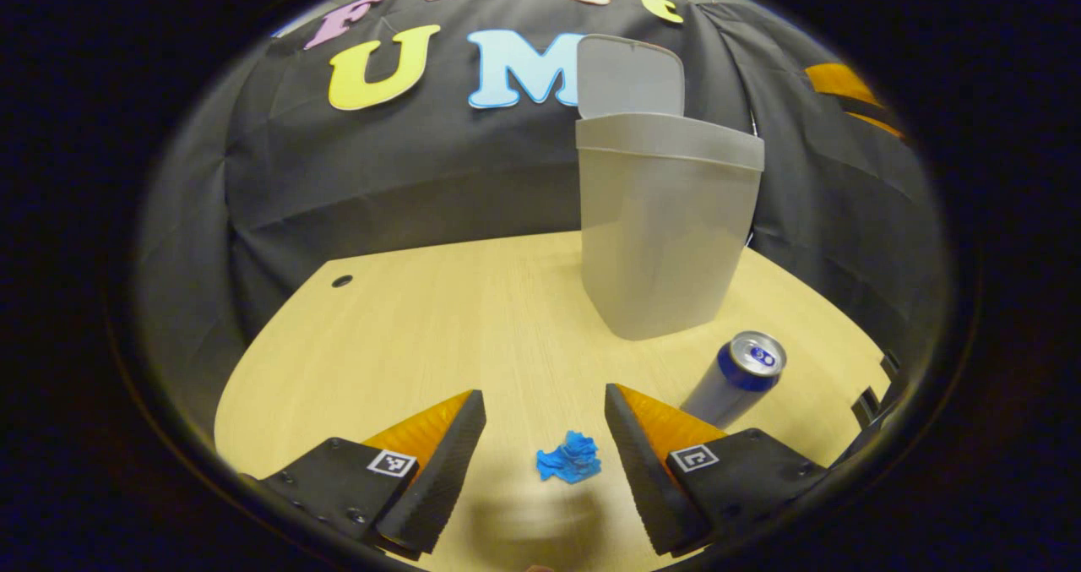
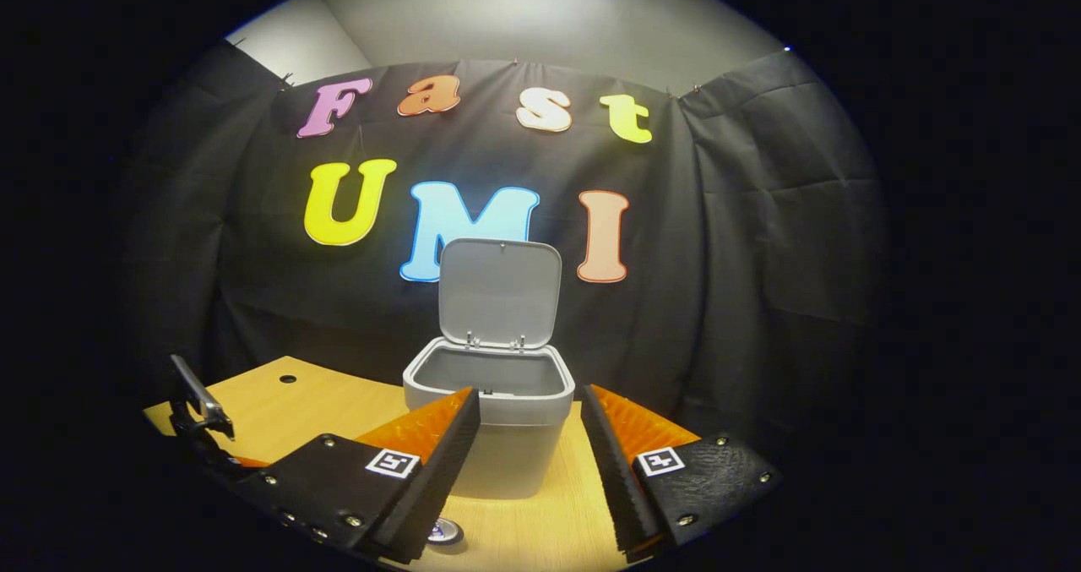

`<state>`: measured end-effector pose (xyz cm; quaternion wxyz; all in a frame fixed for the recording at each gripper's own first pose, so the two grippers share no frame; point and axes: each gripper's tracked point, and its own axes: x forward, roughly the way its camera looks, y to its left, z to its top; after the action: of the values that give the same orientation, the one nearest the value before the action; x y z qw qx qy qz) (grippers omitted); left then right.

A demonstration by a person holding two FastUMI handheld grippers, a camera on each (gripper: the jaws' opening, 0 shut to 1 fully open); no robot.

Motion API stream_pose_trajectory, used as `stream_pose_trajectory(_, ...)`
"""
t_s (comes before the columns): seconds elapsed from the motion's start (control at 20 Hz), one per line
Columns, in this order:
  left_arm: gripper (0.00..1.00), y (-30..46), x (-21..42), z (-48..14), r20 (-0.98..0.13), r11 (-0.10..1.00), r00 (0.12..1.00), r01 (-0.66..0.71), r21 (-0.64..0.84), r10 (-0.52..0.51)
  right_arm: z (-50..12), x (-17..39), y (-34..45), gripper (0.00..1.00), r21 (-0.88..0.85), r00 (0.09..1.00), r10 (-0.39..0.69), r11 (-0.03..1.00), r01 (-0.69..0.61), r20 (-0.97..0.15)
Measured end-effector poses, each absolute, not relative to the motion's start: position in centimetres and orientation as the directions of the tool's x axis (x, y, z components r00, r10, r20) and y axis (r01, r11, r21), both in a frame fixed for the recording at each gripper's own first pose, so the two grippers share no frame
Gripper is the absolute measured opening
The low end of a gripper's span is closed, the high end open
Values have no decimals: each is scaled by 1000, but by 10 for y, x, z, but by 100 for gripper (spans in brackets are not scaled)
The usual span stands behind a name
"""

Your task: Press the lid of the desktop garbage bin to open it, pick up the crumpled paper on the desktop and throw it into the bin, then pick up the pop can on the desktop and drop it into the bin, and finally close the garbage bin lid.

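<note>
The grey bin stands on the wooden desk with its lid swung up. A crumpled blue paper lies on the desk between the fingers of my open left gripper, just below their tips and untouched. A blue and silver pop can stands upright right of the paper, in front of the bin. In the right gripper view the bin is straight ahead with its lid raised and its inside hollow in sight. My right gripper hovers open in front of the bin, above the can's top.
The desk has a small round hole near its far left corner. Black cloth walls close the booth behind the bin. Part of the other gripper shows at the left of the right gripper view.
</note>
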<state>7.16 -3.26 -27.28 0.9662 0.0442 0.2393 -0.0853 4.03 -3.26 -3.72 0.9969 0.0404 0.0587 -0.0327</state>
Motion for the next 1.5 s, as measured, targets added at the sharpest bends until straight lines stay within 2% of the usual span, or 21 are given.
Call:
stream_pose_trajectory(0.05, 94, -36, 72, -280, -481, 980, 864, 193, 47, -147, -38, 37, -36, 88, 71, 990, -72, 994, 80, -118)
stream_pose_trajectory(0.15, 96, -40, 74, -295, -501, 978, 853, 201, 55, -147, -39, 30, -42, 97, 54, 988, -94, 993, 101, -120)
stream_pose_trajectory(0.25, 94, -43, 74, -312, -533, 977, 834, 207, 55, -146, -44, 22, -44, 96, 42, 985, -105, 993, 112, -136)
stream_pose_trajectory(0.4, 96, -44, 79, -340, -578, 979, 804, 198, 39, -140, -54, 15, -47, 97, 42, 979, -109, 992, 118, -175)
stream_pose_trajectory(0.5, 92, -45, 81, -358, -607, 981, 783, 191, 29, -134, -63, 12, -47, 97, 51, 973, -106, 992, 118, -204)
stream_pose_trajectory(0.55, 94, -45, 80, -365, -618, 982, 775, 187, 27, -130, -65, 12, -47, 97, 62, 971, -102, 991, 118, -216)
stream_pose_trajectory(0.7, 90, -45, 77, -384, -654, 983, 747, 180, 23, -121, -71, 11, -49, 97, 90, 967, -97, 989, 121, -237)
stream_pose_trajectory(0.9, 88, -47, 80, -383, -647, 982, 754, 185, 41, -115, -74, 11, -56, 97, 90, 964, -111, 987, 136, -242)
stream_pose_trajectory(1.0, 72, -45, 81, -384, -649, 984, 754, 174, 42, -106, -76, 11, -56, 97, 97, 963, -109, 986, 137, -246)
stream_pose_trajectory(1.05, 73, -46, 81, -384, -648, 984, 754, 175, 45, -105, -76, 12, -56, 97, 102, 963, -108, 985, 137, -245)
stream_pose_trajectory(1.1, 67, -45, 82, -384, -650, 985, 754, 163, 49, -93, -76, 12, -55, 97, 106, 964, -107, 985, 135, -243)
stream_pose_trajectory(1.2, 49, -44, 81, -386, -651, 984, 754, 167, 55, -92, -75, 13, -56, 97, 106, 966, -105, 985, 134, -237)
stream_pose_trajectory(1.25, 51, -42, 82, -386, -652, 987, 755, 148, 61, -73, -75, 13, -57, 97, 105, 966, -107, 985, 134, -235)
stream_pose_trajectory(1.3, 37, -41, 83, -385, -650, 988, 756, 145, 56, -74, -76, 13, -58, 97, 106, 966, -106, 985, 134, -234)
stream_pose_trajectory(1.35, 36, -35, 85, -383, -643, 990, 763, 129, 66, -57, -76, 14, -59, 97, 108, 966, -105, 985, 134, -234)
stream_pose_trajectory(1.4, 28, -36, 84, -382, -645, 990, 762, 129, 60, -60, -76, 13, -60, 97, 111, 967, -106, 985, 135, -232)
stream_pose_trajectory(1.5, 27, -35, 83, -381, -649, 989, 758, 135, 55, -67, -76, 13, -63, 97, 122, 967, -105, 983, 136, -230)
